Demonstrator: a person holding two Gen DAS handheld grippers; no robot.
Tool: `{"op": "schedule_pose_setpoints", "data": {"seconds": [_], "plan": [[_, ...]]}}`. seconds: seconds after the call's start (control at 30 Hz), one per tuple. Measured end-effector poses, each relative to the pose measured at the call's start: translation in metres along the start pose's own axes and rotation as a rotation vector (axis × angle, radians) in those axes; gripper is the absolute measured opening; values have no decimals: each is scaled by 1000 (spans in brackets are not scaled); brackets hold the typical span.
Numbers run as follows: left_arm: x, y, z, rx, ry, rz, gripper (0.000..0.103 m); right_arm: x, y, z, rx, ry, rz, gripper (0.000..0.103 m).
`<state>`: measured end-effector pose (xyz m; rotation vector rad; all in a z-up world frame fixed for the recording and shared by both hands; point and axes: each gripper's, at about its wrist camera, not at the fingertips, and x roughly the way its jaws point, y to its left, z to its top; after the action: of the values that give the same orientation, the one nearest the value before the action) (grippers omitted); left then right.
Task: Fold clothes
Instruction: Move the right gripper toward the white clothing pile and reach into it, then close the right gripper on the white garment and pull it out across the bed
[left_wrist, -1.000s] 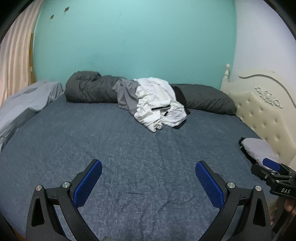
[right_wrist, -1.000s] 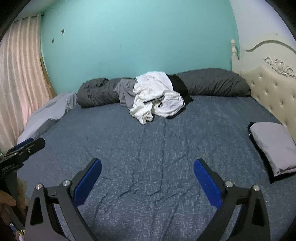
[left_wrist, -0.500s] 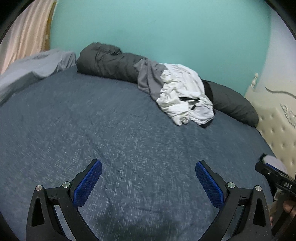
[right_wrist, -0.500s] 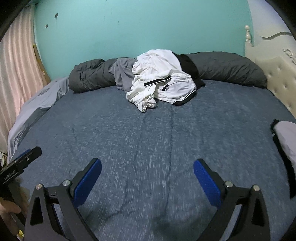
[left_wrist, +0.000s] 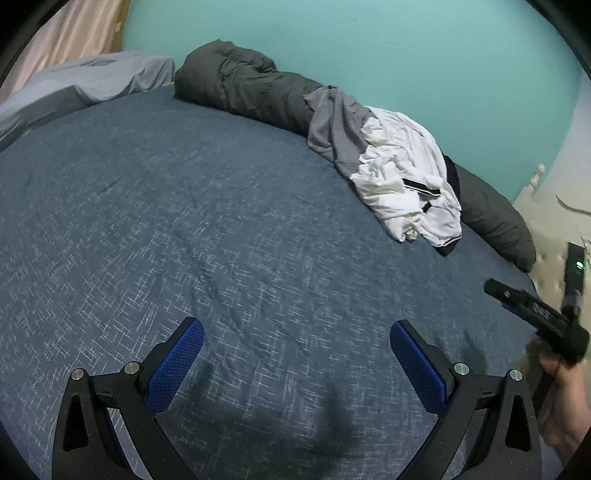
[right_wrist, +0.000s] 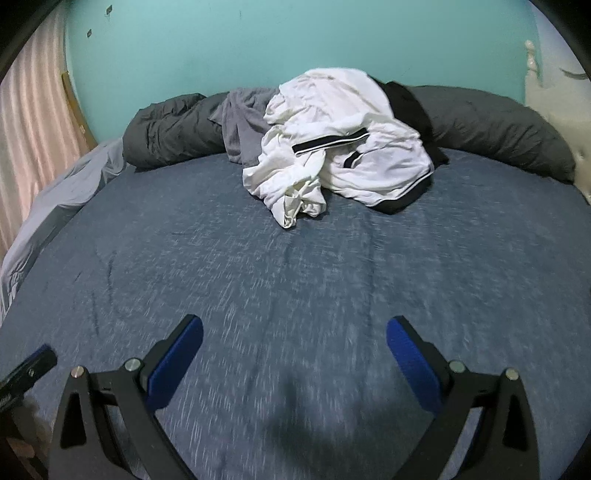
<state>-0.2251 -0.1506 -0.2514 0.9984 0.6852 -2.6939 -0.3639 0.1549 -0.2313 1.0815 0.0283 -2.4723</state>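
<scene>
Two grippers: your left gripper (left_wrist: 297, 360) and right gripper (right_wrist: 294, 354) both hover over the bed, jaws spread wide, nothing between the blue pads (right_wrist: 177, 363).
Bed (right_wrist: 258, 280): blue-grey sheet, bare in front of you.
Clothes: white garment with black trim (right_wrist: 332, 147) heaped at the far side, well apart from both grippers; grey garment (right_wrist: 245, 122) touching its left.
Behind: dark rolled duvet (right_wrist: 491, 125) along the teal wall (right_wrist: 258, 44).

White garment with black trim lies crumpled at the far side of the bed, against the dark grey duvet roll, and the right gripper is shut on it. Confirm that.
Not quite. The white garment does lie crumpled against the dark grey duvet roll, but the right gripper is open and well short of it, above the bare bed, as the right wrist view shows.
</scene>
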Motion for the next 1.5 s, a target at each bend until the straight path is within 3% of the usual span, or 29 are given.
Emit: {"op": "schedule_pose_setpoints", "data": {"seconds": [0.27,0.8,0.87,0.93,0.97,1.03,1.1,1.5], "plan": [[15,22,7,-62,14,2,103,67,5,43,-29,0,22,100],[29,56,4,-106,13,37,103,185,-1,107,84,11,-7,100],[31,59,4,-117,12,44,103,194,-1,112,92,6,-14,88],[31,59,4,-124,14,35,103,203,1,116,79,22,-31,62],[31,58,3,-116,13,35,103,205,2,117,70,30,-35,57],[32,54,2,-97,10,39,103,208,5,117,53,47,-41,22],[32,53,1,-101,16,29,103,204,6,116,46,36,-31,7],[23,49,5,-86,-12,12,103,122,4,98,-23,-39,89,5]]}}
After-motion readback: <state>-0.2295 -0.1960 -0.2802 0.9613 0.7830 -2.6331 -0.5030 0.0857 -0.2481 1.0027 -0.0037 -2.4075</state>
